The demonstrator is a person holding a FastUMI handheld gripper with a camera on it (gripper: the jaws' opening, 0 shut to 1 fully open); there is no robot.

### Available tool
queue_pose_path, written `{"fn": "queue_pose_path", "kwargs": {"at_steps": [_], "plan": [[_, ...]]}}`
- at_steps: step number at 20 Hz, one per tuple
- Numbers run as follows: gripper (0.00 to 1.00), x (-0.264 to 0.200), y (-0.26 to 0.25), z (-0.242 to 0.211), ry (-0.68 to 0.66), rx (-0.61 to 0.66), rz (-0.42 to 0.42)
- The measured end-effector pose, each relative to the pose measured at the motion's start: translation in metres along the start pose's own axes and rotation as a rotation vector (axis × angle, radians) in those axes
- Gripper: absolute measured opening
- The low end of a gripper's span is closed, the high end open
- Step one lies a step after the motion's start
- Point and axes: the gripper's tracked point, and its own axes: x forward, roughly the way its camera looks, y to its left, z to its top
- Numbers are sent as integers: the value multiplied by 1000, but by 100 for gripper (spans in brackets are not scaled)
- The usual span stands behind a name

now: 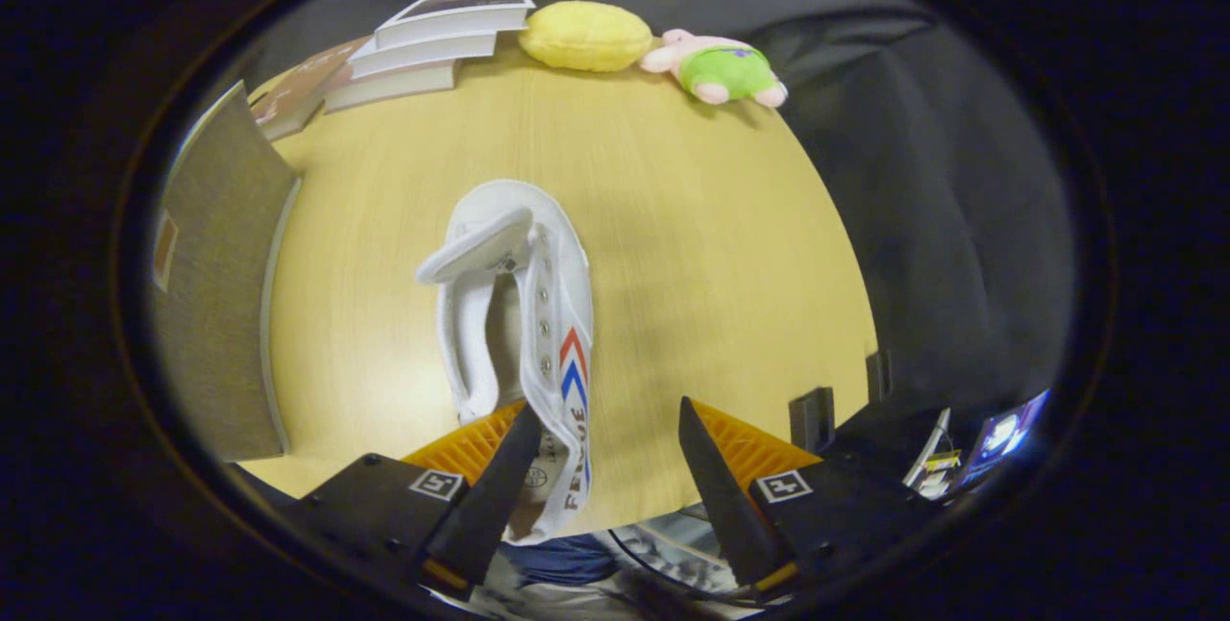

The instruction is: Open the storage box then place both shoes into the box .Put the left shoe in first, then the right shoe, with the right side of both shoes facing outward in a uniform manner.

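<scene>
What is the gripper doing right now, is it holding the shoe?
Gripper: open, holding nothing. The white shoe lies on the table; its heel sits between the fingers, against the left one and clear of the right.

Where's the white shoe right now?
In the gripper view, the white shoe lies on the wooden table, heel between the open jaws, toe pointing toward the books.

White shoe [538, 313] with red-blue chevrons, yellow table [692, 246]
</scene>
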Motion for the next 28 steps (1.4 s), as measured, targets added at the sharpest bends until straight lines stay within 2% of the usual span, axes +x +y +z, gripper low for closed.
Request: {"fn": "queue_pose_path", "kwargs": {"at_steps": [4,11,14,17,19,20,23,28], "plan": [[82,13,4,19,-30,12,51],[45,28,23,27,-42,46,126],[29,26,29,23,-30,47,88],[21,24,29,24,-37,65,38],[16,23,29,24,-53,93,35],[16,26,23,24,-68,122,11],[6,27,20,22,-100,245,35],[5,23,20,25,-100,261,39]]}}
